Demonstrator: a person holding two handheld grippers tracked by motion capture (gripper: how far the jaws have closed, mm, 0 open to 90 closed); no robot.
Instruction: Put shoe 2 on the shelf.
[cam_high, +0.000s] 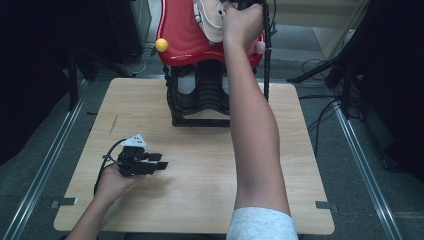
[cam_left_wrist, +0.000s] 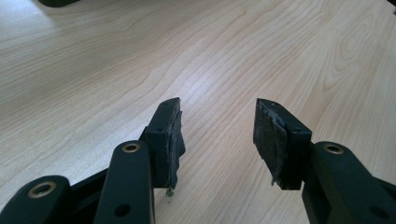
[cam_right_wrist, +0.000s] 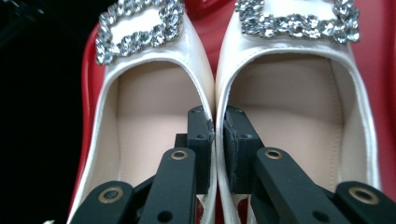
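One pale wood-grain tabletop (cam_high: 200, 170) with rounded corners carries a black ribbed stand (cam_high: 197, 97) at its far middle. On top of the stand sits a glossy red curved tray (cam_high: 182, 35), with a small yellow ball (cam_high: 161, 45) at its left edge and a pink one (cam_high: 260, 47) at its right.

In the tray lie two cream patent-leather shoes side by side, each with a rectangular rhinestone buckle on the toe: the left shoe (cam_right_wrist: 140, 93) and the right shoe (cam_right_wrist: 299, 102) in the right gripper view, their inner walls touching.

The person's right arm (cam_high: 255, 125) reaches straight forward across the tabletop, fully extended, a grey sleeve (cam_high: 262, 225) at the shoulder end, the right hand (cam_high: 242, 22) raised over the tray. The right tool (cam_right_wrist: 218, 123) has one jaw inside each shoe, and the jaws are pressed together on the two adjoining inner walls, pinching both at once.

The left hand (cam_high: 112, 182) rests low on the near left part of the tabletop, forearm coming in from the bottom edge, holding the left tool (cam_high: 159, 161) pointed toward the right, well apart from the stand. In the left gripper view the left tool's (cam_left_wrist: 217, 135) jaws stand spread over bare wood with nothing between them, and their worn pads (cam_left_wrist: 268, 135) look frayed.
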